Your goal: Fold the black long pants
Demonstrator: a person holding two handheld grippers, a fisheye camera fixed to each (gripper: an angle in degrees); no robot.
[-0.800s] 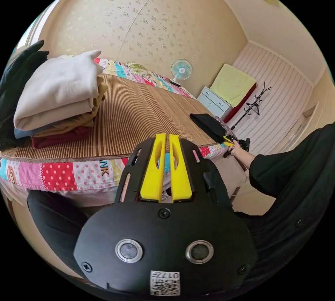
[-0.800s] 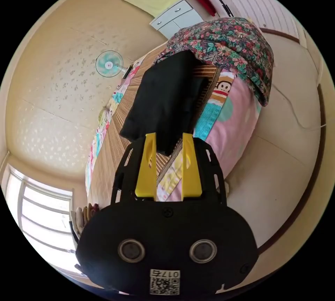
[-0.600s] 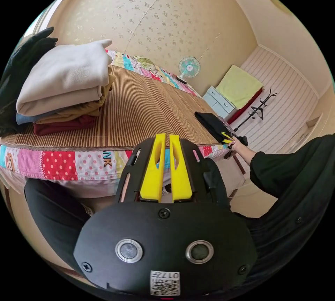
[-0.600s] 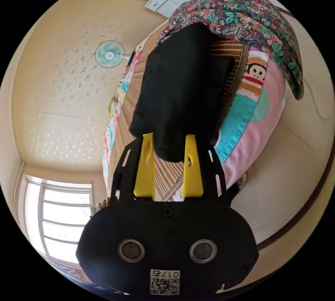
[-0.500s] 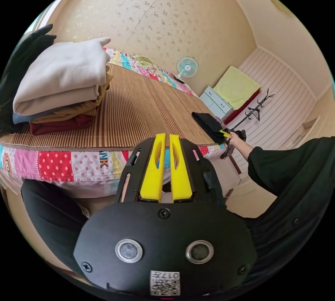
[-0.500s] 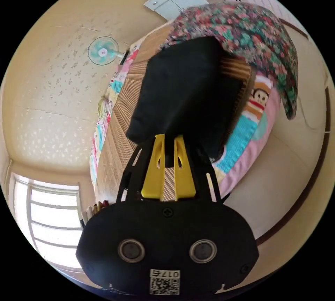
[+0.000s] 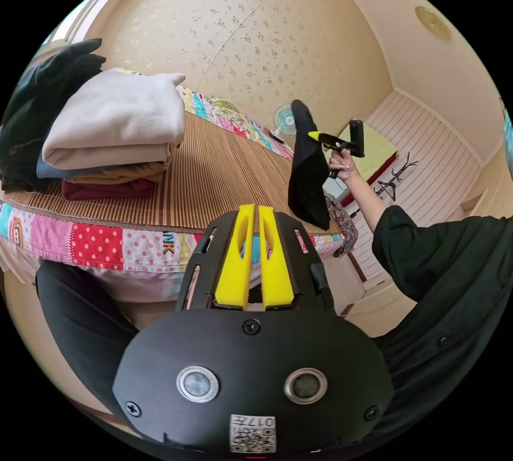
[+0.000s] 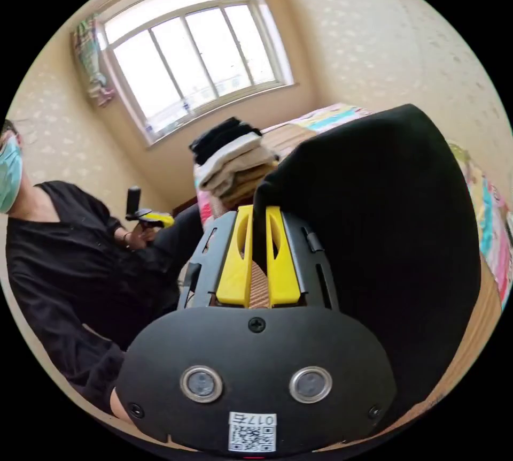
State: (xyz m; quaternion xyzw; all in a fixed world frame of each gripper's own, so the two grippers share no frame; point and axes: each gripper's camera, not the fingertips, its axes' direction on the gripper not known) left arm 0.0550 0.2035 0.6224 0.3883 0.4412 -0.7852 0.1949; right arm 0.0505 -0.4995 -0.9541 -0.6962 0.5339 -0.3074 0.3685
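Right gripper (image 8: 258, 215): we see its yellow jaws pinching an edge of the black pants, cloth pressed between them. In the left gripper view the same tool (image 7: 316, 136) is raised above the far end of the bed, gripped by a hand (image 7: 342, 160).

Black pants (image 8: 385, 215): a folded dark bundle hanging in the air from the right gripper, clear of the mat; in the left gripper view it (image 7: 307, 177) dangles over the bed's far corner.

Left gripper (image 7: 255, 213): we see its jaws pressed together with nothing between them, hovering just off the near edge of the bed. In the right gripper view it (image 8: 155, 219) sits low, in front of the person's dark sleeve.

Bed (image 7: 107, 247): a patchwork sheet hangs over the near edge, and a striped bamboo mat (image 7: 214, 172) covers the top.

Stack of folded clothes (image 7: 112, 135): we count cream, tan, blue-grey and dark red layers on the mat's near left corner, with dark garments (image 7: 37, 102) piled just beside it.

Fan (image 7: 283, 121): standing near the wall at the bed's far edge.

Window (image 8: 197, 65): bright, behind the stack in the right gripper view.
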